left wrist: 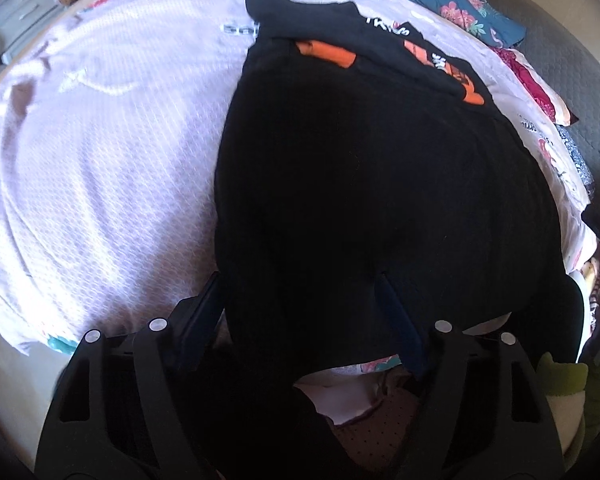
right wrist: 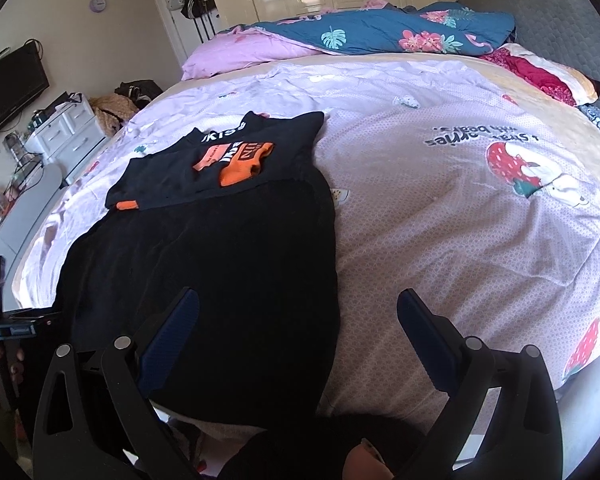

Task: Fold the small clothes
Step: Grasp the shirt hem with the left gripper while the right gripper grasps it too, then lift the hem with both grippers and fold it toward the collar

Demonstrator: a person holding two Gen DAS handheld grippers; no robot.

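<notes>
Currently mid-fold on black garment point(right wrist: 204, 264), spread flat on bed cover point(right wrist: 440, 208). Already folded black-and-orange garment point(right wrist: 224, 164) sits just past its far edge, touching it, well ahead of both claws. So one piece looks done, one in hand; further unfolded items cannot be told from these views.

Left gripper point(left wrist: 300, 304): jaws apart, straddling near hem of black garment, cloth between the pads, no visible pinch yet. Left pad just outside cloth's left edge, right pad over the fabric.

Right gripper point(right wrist: 298, 320): jaws wide apart, nothing clamped. Left pad over garment's near right corner, right pad over bare cover beside it.

Likely next: pinch both near corners, carry hem toward far edge. Remaining: at least this full fold sequence.
</notes>
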